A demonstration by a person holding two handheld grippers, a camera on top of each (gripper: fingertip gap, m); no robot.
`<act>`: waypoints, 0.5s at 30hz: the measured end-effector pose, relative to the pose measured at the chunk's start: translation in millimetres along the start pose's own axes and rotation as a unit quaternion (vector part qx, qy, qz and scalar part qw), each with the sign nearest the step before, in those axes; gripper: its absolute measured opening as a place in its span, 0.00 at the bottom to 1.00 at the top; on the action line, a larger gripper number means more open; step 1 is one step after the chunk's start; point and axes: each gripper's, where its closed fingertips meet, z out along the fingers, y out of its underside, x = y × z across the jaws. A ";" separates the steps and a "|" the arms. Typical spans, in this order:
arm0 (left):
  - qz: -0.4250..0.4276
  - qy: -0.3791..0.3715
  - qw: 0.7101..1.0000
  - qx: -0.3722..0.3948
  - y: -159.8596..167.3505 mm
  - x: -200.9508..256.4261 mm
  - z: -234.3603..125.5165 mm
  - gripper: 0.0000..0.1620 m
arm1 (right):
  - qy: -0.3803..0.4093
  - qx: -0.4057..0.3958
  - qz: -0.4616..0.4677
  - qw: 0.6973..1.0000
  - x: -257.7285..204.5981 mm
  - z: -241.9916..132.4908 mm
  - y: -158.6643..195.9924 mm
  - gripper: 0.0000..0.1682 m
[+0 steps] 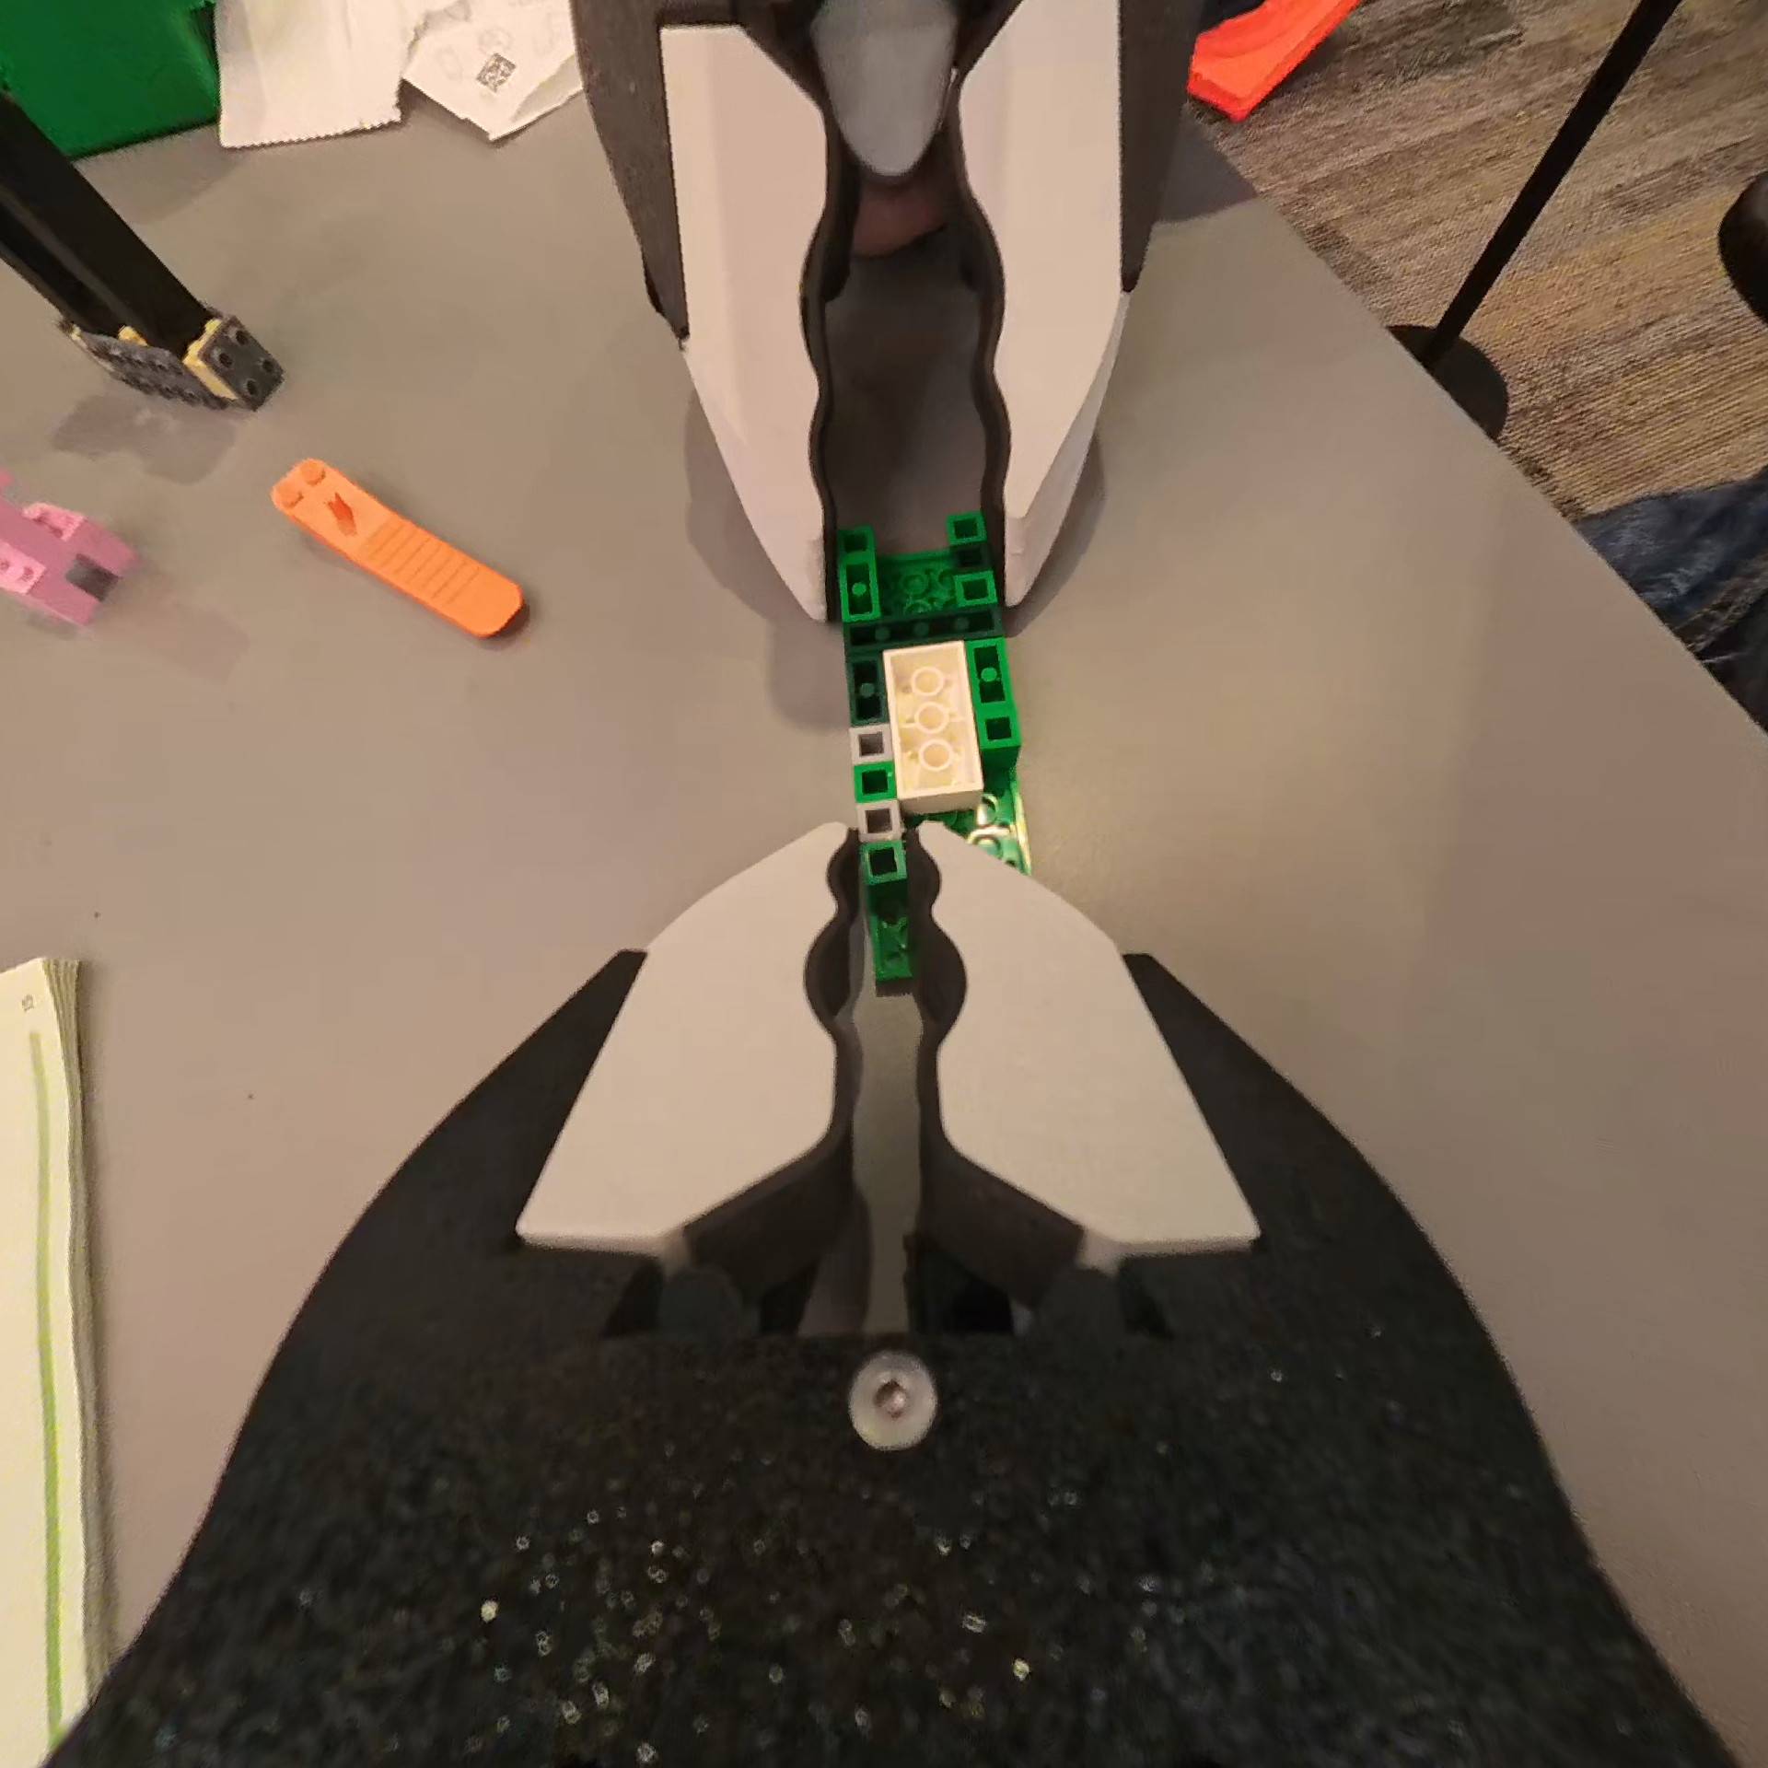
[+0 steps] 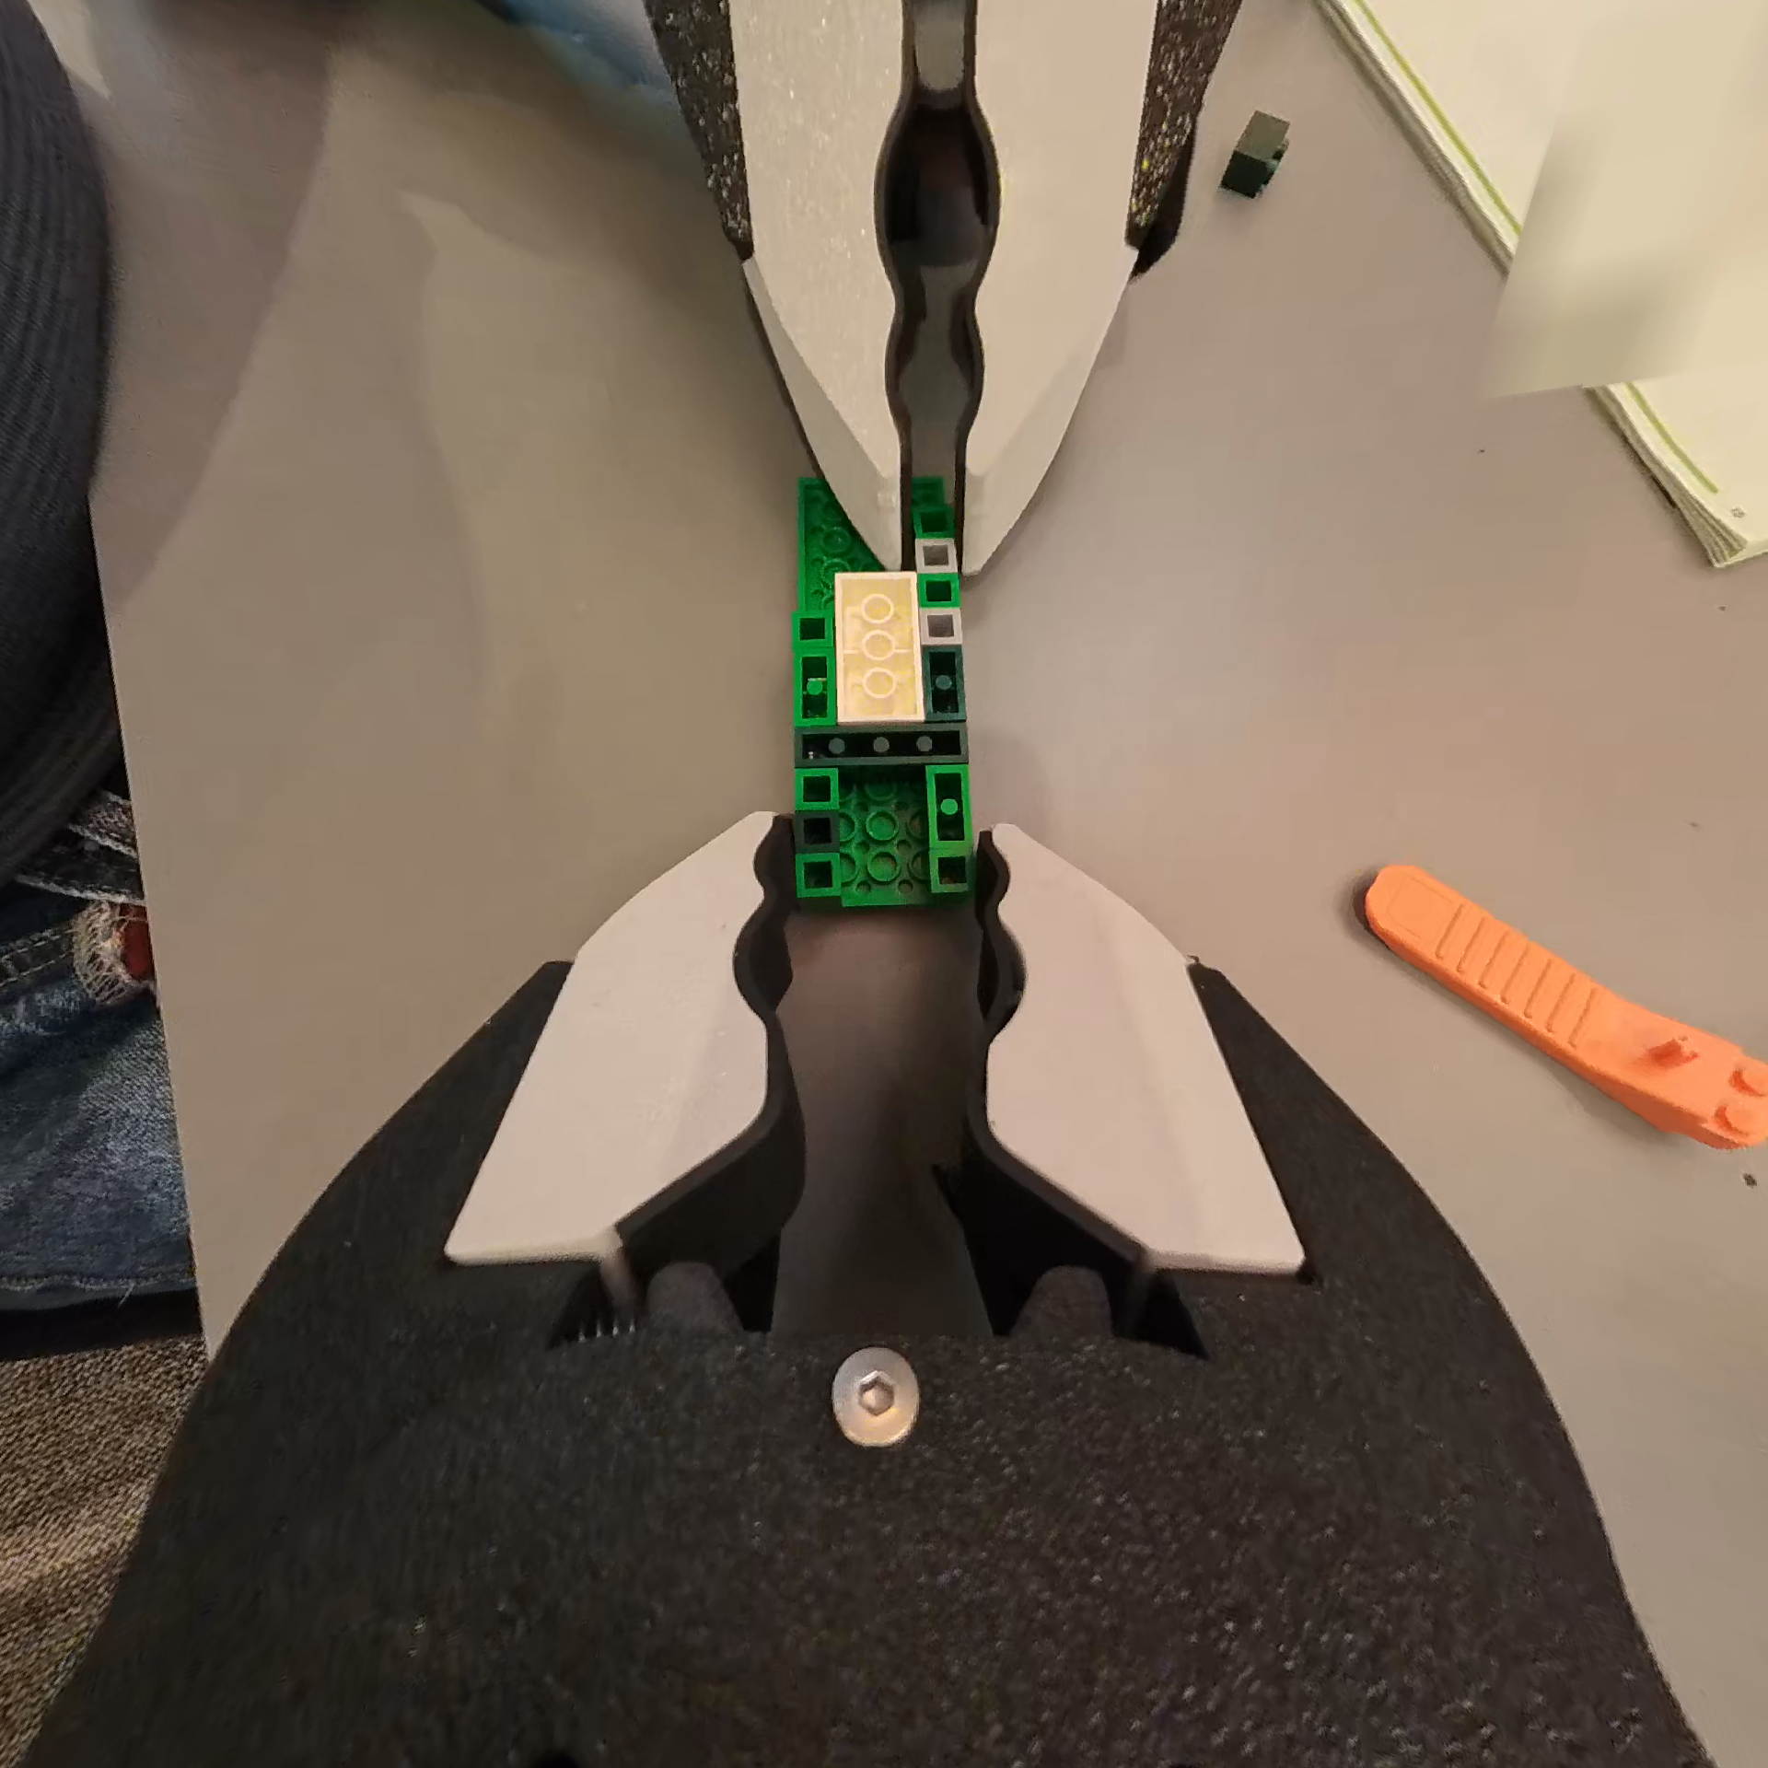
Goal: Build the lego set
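Nearest in the left wrist view, our left tool [image 1: 885,842] is clamped on the narrow end of the green lego build [image 1: 923,727], which lies upside down on the grey desk [image 1: 478,861] between our two tools. A white brick [image 1: 933,729] sits pressed into the middle of the build, its underside tubes showing. At the far end, our right tool [image 2: 885,847] grips the wider end across its outer green edges, as the right wrist view shows. To the side an orange brick separator [image 1: 397,550] lies flat on the desk, apart from the build. Beyond it rests a small pink lego piece [image 1: 57,560], and an instruction booklet [image 2: 1531,239] lies by the desk edge.
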 end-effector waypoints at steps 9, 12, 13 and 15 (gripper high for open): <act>-0.001 0.015 1.000 0.006 1.1 3.1 -1.4 0.05 | -0.017 0.001 -0.012 1.000 -1.7 1.4 -1.2 0.21; -0.006 0.020 1.000 0.007 1.0 3.3 -1.6 0.05 | -0.017 0.001 -0.012 1.000 -1.8 1.7 -1.5 0.21; -0.012 0.022 1.000 0.010 1.0 3.5 -1.9 0.05 | -0.017 0.001 -0.011 1.000 -1.8 1.7 -1.6 0.21; -0.025 0.027 0.999 0.007 3.0 4.5 -4.3 0.06 | -0.015 0.002 -0.009 1.000 -1.6 2.3 -2.4 0.21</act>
